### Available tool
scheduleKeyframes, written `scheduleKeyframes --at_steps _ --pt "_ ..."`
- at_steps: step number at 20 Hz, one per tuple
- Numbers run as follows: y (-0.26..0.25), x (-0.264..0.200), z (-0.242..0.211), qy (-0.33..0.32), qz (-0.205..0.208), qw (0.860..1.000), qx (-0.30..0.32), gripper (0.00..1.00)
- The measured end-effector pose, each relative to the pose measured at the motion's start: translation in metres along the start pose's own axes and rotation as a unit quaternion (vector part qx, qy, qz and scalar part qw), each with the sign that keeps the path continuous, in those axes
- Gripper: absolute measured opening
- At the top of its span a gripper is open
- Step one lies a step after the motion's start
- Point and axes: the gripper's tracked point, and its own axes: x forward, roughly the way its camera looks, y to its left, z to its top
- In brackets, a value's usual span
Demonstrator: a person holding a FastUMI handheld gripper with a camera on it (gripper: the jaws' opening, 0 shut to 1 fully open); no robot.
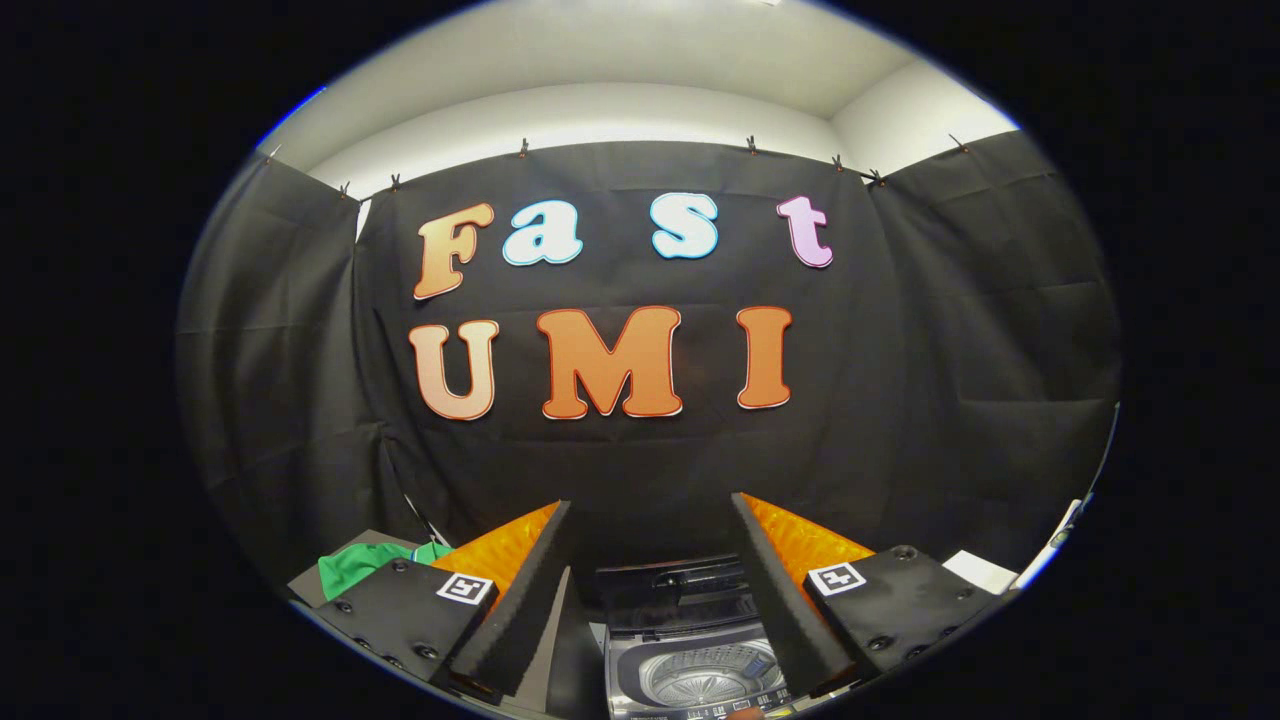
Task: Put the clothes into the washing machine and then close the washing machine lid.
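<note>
Gripper [650, 590]: two wedge-shaped fingers with foam-faced inner sides, held high and level; jaws spread wide and released, nothing between them but air.

Left finger [520, 590]: ridged pad facing inward, a small square black-and-white marker tag on its mount.

Green garment [365, 562]: crumpled bright green cloth with a thin white stripe, lying on a flat grey surface [320, 582] just beyond and outside the left finger. Only its upper folds can be seen past the finger mount, so I cannot tell its long axis.

Washing machine [690, 640]: small top-loading model, grey body, dark lid [670, 580] standing raised at the back, ribbed silver drum open to view. It sits low between the two fingers, a little toward the right one.

Right finger [790, 590]: matching pad and marker tag; a pale flat sheet [980, 570] lies beyond it.

Key relation: the garment lies to the left of the jaws and below them, while the drum sits nearly straight ahead and below. The pickup, as I judge it, needs a swing left and down first.

Task stage: clothes not yet in the drum, lid not yet closed; seemingly the start.
</note>
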Motion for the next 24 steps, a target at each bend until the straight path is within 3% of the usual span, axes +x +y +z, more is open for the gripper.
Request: scheduleKeyframes --at_steps 13,24 --pt "0.105 0.018 -0.043 0.045 0.080 0.996 -0.002 0.99" --pt "0.226 0.011 -0.124 0.147 0.167 0.975 0.000 0.99"
